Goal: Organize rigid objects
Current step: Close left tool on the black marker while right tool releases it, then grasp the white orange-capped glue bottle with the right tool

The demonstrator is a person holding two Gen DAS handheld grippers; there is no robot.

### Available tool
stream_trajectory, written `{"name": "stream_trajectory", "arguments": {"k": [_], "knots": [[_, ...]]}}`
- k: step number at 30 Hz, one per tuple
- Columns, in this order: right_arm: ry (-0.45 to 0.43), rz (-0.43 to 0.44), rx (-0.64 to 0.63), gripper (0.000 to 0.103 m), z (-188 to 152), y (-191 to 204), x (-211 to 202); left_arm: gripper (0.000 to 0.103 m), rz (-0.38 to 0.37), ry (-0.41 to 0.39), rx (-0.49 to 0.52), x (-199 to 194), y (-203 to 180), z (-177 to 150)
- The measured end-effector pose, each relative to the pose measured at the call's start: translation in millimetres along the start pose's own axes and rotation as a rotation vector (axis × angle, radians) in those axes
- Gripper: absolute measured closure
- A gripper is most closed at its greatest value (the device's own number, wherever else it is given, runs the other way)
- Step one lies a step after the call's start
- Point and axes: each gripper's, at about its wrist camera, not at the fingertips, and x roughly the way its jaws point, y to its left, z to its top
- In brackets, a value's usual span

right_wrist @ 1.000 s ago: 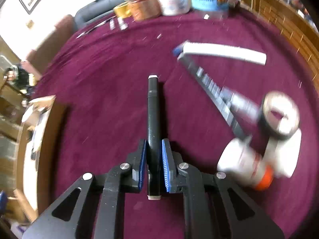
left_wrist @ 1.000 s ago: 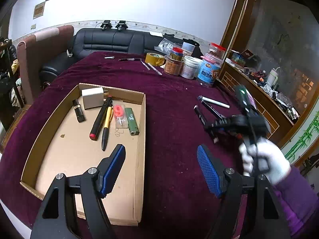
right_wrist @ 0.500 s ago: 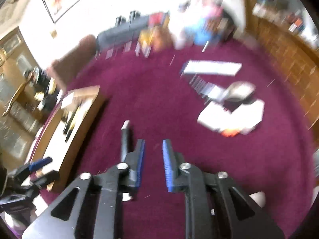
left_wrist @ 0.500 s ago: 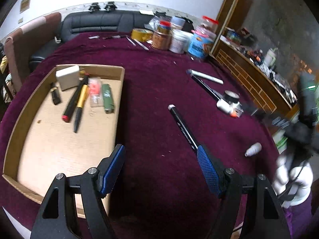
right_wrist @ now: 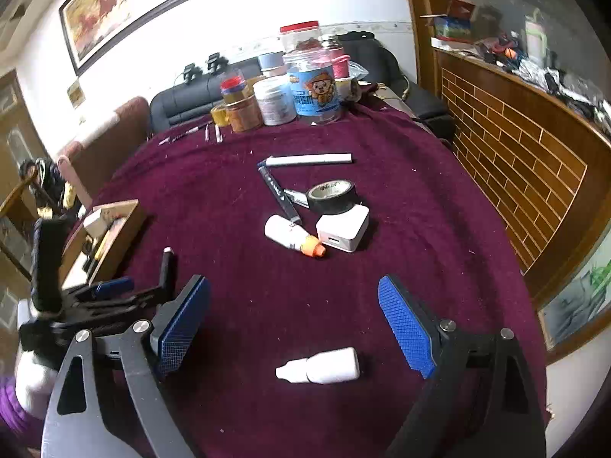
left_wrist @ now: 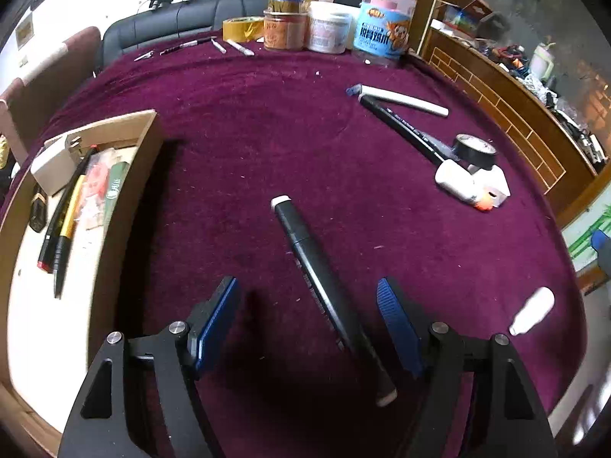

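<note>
A black marker [left_wrist: 324, 294] with white ends lies on the maroon cloth, between the pads of my left gripper [left_wrist: 307, 320]. The jaws stand open, with a gap on each side of the marker. The right wrist view shows this gripper at the left over the same marker [right_wrist: 166, 267]. My right gripper [right_wrist: 294, 320] is opening wide and holds nothing. A small white dropper bottle [right_wrist: 320, 370] lies on the cloth low between its jaws, untouched. The cardboard tray [left_wrist: 149, 141] at the left holds a white charger [left_wrist: 51, 164], pens and a green lighter.
Mid-table lie a white pen [right_wrist: 309, 159], a black pen [right_wrist: 278, 194], a black tape roll [right_wrist: 332, 196], a white charger [right_wrist: 343, 229] and an orange-capped bottle [right_wrist: 292, 236]. Jars [right_wrist: 305, 87] and yellow tape stand at the far edge. A wooden counter [right_wrist: 515, 160] runs along the right.
My right gripper let go of the black marker, pulled back and up, and opened wide. My left gripper swung from over the tray to the right and down, straddling the marker.
</note>
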Motion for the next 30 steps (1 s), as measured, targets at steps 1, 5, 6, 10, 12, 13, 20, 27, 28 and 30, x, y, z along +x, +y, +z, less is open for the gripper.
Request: {"name": "stream_trajectory", "arguments": {"k": [1,5,6,10,12,13,20,27,28,30], "knots": [[0.003,0.003,-0.002,0.013,-1,-1,2,0.037,0.004,0.0,0.003,3,-2,0],[0.01,0.008,0.019,0.013,-6,-9,8,0.074,0.066,-0.009,0.069,10,-12,-5],[0.012,0.014,0.026,0.013,-7,-12,9,0.087,0.074,-0.011,0.089,8,-13,-6],[0.029,0.021,0.035,0.013,-6,-18,19,0.092,0.04,0.007,0.077,2,-3,-12],[0.035,0.02,0.009,0.013,-2,-14,25,0.092,0.036,0.01,0.053,-2,3,-16],[0.038,0.019,-0.011,0.013,2,-10,29,0.092,0.029,0.009,0.041,-4,7,-19],[0.142,0.007,-0.179,0.046,32,19,96,0.091,0.002,-0.023,0.01,-5,13,-24],[0.24,-0.066,-0.262,0.06,34,29,144,0.089,-0.008,-0.049,0.02,-5,13,-26],[0.251,-0.072,-0.266,0.06,34,30,148,0.087,-0.01,-0.051,0.023,-4,12,-25],[0.264,-0.076,-0.256,0.06,34,29,154,0.082,-0.021,-0.053,0.03,-4,11,-25]]}}
